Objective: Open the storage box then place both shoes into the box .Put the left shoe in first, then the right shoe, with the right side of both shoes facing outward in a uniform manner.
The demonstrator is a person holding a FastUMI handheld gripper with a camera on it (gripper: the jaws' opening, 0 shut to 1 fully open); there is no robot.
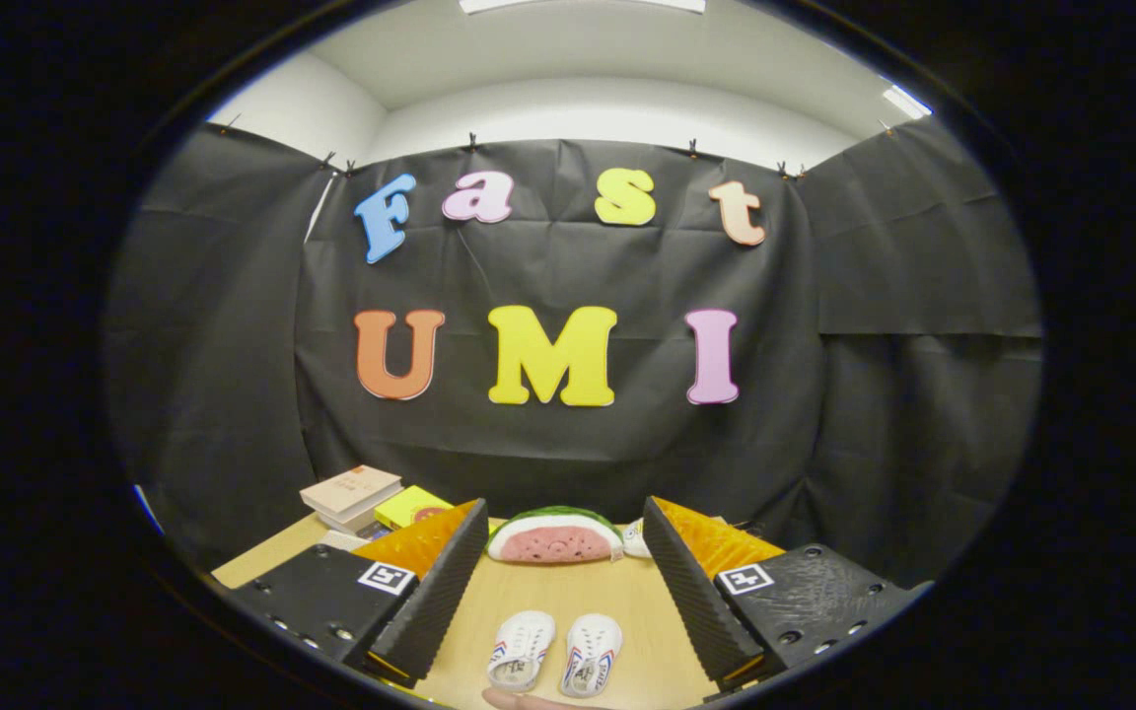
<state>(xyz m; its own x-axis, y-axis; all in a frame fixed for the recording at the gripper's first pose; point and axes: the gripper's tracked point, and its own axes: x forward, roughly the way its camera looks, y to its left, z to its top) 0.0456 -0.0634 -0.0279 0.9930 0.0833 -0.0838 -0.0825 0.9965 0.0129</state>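
Two small white shoes with red and blue side stripes lie side by side on the wooden table (548, 602), the left shoe (521, 648) next to the right shoe (592, 654). Their toes point away from me. They rest between my two fingers, low and close to me. My gripper (563, 552) is open wide, with nothing held between its fingers (440, 592). A fingertip of a person's hand (514, 699) shows just in front of the shoes.
A watermelon-slice toy (554, 535) lies beyond the fingers at the table's far side, with a small white object (635, 537) beside it. A stack of books (351, 493) and a yellow box (412, 506) sit at the back left. Black cloth walls close the booth.
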